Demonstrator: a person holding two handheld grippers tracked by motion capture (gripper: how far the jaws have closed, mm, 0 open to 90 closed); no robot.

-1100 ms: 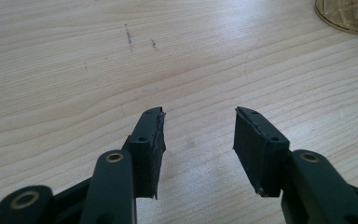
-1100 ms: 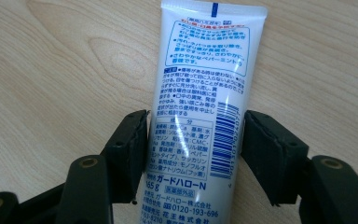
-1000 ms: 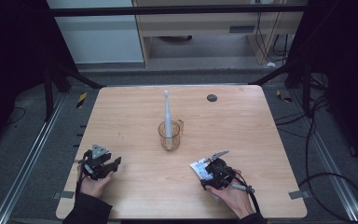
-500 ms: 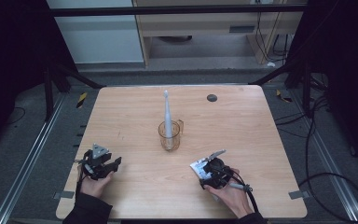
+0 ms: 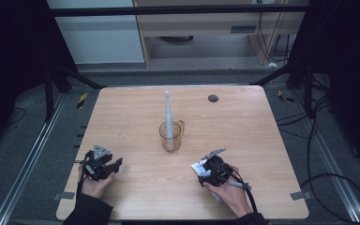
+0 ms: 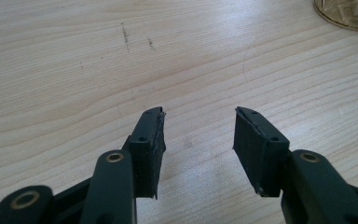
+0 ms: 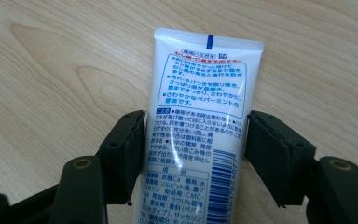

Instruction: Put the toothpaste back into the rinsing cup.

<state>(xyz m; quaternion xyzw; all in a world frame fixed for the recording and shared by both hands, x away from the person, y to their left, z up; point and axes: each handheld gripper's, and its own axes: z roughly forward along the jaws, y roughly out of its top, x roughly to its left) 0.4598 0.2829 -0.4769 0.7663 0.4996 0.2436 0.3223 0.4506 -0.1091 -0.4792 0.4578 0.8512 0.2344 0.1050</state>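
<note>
Your left gripper (image 5: 104,164) rests low over the bare wooden table (image 5: 131,117), jaws spread with nothing between them. Mid-table, a toothbrush (image 5: 168,112) stands in a glass mug (image 5: 171,136). Your right gripper (image 5: 205,165) straddles the white toothpaste tube (image 7: 200,126) lying flat; its jaws have just been opening and flank the tube without clearly pressing it.

Bench: light wood bench (image 5: 243,126).
Floor: grey floor (image 5: 37,154), cables (image 5: 328,154) on the right.
Behind: pale cabinet (image 5: 98,42), wooden shelf unit (image 5: 201,28).
</note>
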